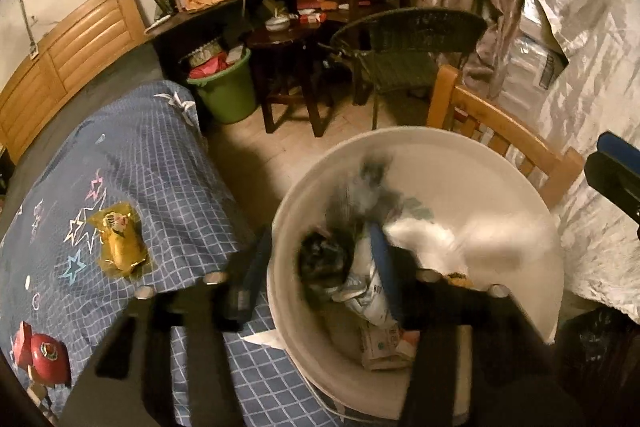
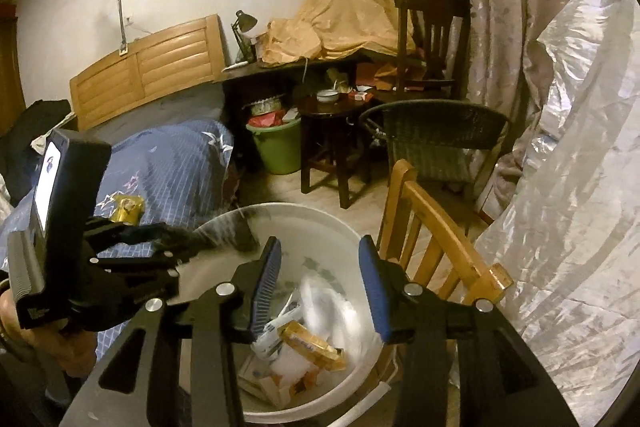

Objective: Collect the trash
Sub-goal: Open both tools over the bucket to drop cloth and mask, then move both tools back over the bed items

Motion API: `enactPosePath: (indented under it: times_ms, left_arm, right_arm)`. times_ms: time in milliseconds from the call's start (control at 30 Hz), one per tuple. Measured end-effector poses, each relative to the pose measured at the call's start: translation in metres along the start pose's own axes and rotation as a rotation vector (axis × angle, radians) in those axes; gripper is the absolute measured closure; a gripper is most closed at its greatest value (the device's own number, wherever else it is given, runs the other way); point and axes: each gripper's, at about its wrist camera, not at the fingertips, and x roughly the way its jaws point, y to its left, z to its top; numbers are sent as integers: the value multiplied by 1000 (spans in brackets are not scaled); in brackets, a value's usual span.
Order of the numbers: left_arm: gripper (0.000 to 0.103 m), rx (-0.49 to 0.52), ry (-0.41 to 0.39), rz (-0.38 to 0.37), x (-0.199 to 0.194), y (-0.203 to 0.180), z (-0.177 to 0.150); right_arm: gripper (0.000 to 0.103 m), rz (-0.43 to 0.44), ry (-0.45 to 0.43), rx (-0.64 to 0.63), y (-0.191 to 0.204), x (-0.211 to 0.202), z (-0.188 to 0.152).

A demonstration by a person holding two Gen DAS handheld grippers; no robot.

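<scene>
Over the bed's near corner, on the blue checked bedspread, a yellow wrapper lies by the printed stars, and a red packet sits lower down toward the bed's left edge. Just right of the bed's edge stands the white bucket, its rim close against the bedspread. The left gripper hangs above that rim with its jaws apart, one finger over the bedspread and the other over the bucket; nothing is pressed between them, while blurred dark and white scraps show inside the bucket beneath. Trash lies in the bucket's bottom: crumpled paper, a printed wrapper, a golden packet. The right gripper is poised above the bucket's opening, its blue pads apart and empty. Beyond the bucket's right rim stands a light wooden chair, and past it, at the right edge of the room, hangs crinkled silvery sheeting.
</scene>
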Motion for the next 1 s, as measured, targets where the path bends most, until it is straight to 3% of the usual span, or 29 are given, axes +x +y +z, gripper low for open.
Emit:
enactPosePath:
  times_ms: [333, 433, 567, 733, 833, 1000]
  left_arm:
    - [52, -88, -26, -2, -18, 23, -7]
    - [42, -129, -85, 28, -39, 37, -17]
    - [35, -168, -199, 117, -78, 62, -38]
    - [28, -255, -274, 190, -119, 110, -66]
    - [25, -330, -296, 246, -143, 151, -93]
    - [23, -448, -287, 328, -173, 215, -145]
  right_arm:
    - [61, 0, -45, 51, -2, -12, -9]
    - [61, -22, -110, 50, 8, -26, -15]
    - [50, -32, -244, 41, 36, -52, -29]
    - [38, -9, -347, -6, 80, -74, -50]
    - [32, 39, -353, -38, 109, -78, -60]
    - [28, 147, -291, -80, 168, -71, -76]
